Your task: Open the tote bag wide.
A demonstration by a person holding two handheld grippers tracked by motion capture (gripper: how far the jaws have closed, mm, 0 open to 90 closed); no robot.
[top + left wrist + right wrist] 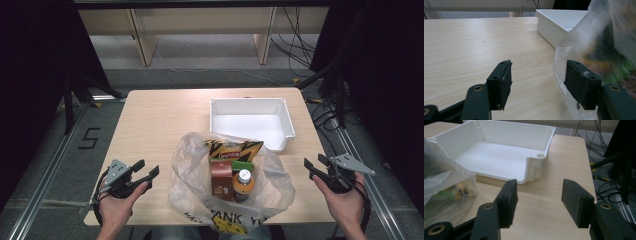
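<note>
A clear plastic bag [186, 165] with yellow print lies open at the table's front middle. In it are a yellow-and-black snack packet [232, 149], a green box [241, 165], a brown carton [221, 182] and a white-capped bottle [243, 185] of orange drink. My left gripper [147, 167] is held just left of the bag, open, with nothing between its jaws; in the left gripper view [539, 67] one jaw stands right against the bag's edge [584, 35]. My right gripper [314, 161] hovers right of the bag, also open and empty [539, 186].
An empty white bin [250, 102] sits at the back right of the wooden table [155, 120], just beyond the bag; its notched corner [534, 167] faces my right gripper. Bare tabletop spreads at the left and back left. Cables lie on the floor to the right.
</note>
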